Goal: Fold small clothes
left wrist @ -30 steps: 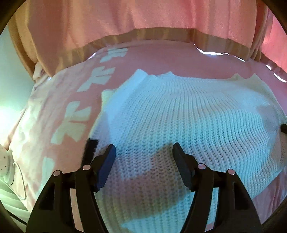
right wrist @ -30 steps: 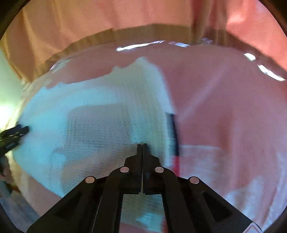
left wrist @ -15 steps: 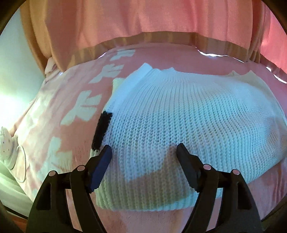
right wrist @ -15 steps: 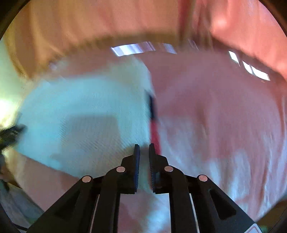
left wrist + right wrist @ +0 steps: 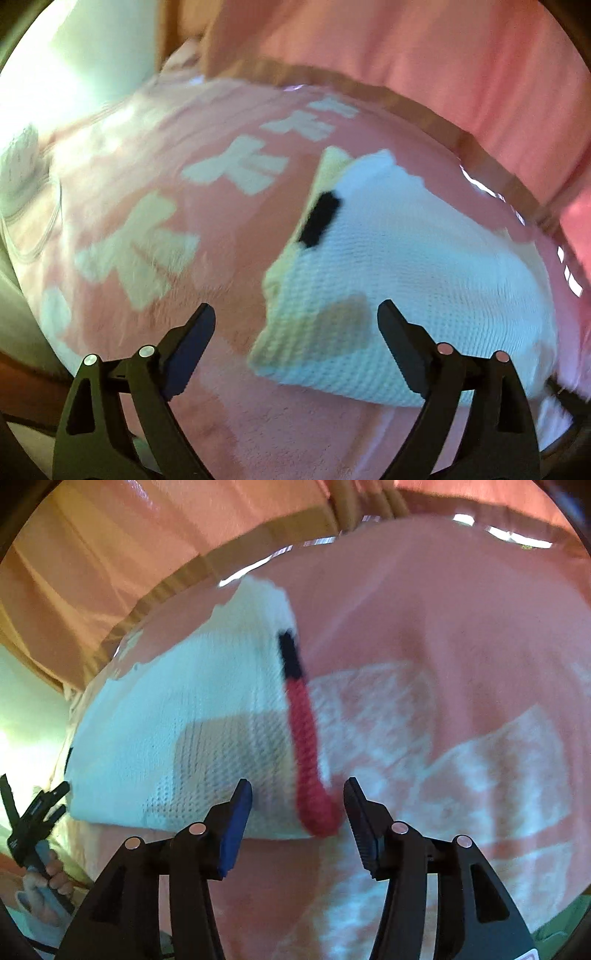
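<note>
A folded white knit sweater lies flat on the pink bedspread. A black patch shows on its left edge. In the right wrist view the sweater has a black and red knit strip along its right edge. My left gripper is open and empty, just above the sweater's near left corner. My right gripper is open and empty, its jaws either side of the red strip's near end, not touching it. The left gripper and the hand holding it show at the far left of the right wrist view.
The bedspread has white bow shapes to the left of the sweater and a pale pattern to its right. A pink and tan headboard cover rises behind. A white device with a cable lies at the bed's left edge.
My right gripper has opened and let go of the sweater's right edge. Both grippers have drawn back toward the near edge, the left one also turning left.
</note>
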Action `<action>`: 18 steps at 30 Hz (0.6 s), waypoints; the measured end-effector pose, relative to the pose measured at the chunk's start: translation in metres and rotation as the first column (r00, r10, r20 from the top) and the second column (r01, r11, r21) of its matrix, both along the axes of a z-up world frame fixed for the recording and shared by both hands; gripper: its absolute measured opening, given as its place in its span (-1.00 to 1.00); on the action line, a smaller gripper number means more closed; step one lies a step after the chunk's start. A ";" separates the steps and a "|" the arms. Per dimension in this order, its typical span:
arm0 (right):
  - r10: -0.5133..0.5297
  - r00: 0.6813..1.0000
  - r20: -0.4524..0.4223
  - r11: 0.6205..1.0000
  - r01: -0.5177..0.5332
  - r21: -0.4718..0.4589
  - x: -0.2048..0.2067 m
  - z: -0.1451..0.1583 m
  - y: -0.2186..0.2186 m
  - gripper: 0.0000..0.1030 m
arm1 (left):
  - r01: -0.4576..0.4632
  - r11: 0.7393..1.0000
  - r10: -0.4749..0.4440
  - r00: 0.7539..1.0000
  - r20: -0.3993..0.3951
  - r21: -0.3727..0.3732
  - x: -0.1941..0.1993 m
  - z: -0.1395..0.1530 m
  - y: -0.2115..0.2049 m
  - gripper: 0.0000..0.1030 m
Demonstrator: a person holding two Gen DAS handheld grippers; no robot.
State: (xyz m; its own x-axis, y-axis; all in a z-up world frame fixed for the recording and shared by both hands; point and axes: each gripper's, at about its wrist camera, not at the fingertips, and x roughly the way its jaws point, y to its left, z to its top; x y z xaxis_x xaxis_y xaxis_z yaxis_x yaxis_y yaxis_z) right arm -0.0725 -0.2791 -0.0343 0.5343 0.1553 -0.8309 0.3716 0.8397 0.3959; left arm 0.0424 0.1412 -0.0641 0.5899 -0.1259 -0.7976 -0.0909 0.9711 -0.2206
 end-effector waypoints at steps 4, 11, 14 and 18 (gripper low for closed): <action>0.018 1.000 0.006 1.000 -0.018 0.001 0.008 -0.007 0.019 0.25 | -0.057 0.986 0.040 0.993 -0.110 -0.156 0.010 -0.022 0.014 0.69; 0.017 0.996 0.087 0.999 -0.020 0.039 0.015 0.001 0.016 -0.75 | 0.009 0.956 -0.050 0.990 -0.132 -0.294 0.017 -0.019 0.006 -0.42; 0.013 0.988 0.155 0.999 -0.006 -0.044 -0.007 0.040 0.012 -0.78 | 0.051 0.958 -0.087 0.989 -0.118 -0.282 0.005 0.004 0.010 -0.64; 0.026 0.997 0.069 0.987 -0.015 -0.159 -0.040 0.042 0.010 -0.76 | 0.089 0.973 -0.122 0.981 -0.151 -0.215 -0.018 0.009 0.017 -0.63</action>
